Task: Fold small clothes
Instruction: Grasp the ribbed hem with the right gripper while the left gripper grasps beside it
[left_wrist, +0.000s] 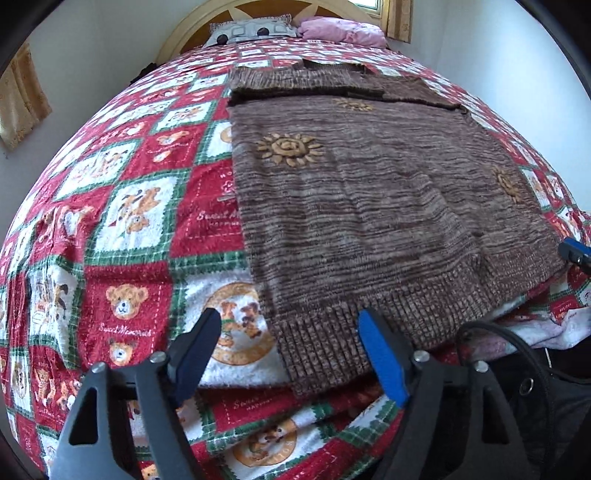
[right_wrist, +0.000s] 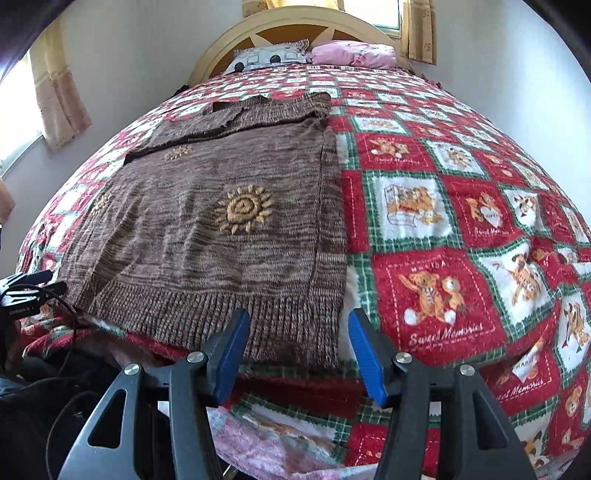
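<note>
A brown knit sweater (left_wrist: 369, 192) with orange sun motifs lies flat on the bed, its sleeves folded in across the far end and its ribbed hem towards me. It also shows in the right wrist view (right_wrist: 221, 229). My left gripper (left_wrist: 291, 328) is open, its fingers straddling the hem's left corner just above the cloth. My right gripper (right_wrist: 299, 328) is open, its fingers straddling the hem's right corner. The tip of the right gripper (left_wrist: 574, 253) shows at the right edge of the left wrist view. The left gripper (right_wrist: 29, 284) shows at the left edge of the right wrist view.
A red, green and white teddy-bear quilt (left_wrist: 122, 229) covers the bed. Two pillows (right_wrist: 314, 55) lie by the wooden headboard (right_wrist: 295, 26). A dark bag with cables (left_wrist: 535, 387) sits at the bed's near edge. Walls and curtains (right_wrist: 55, 85) surround the bed.
</note>
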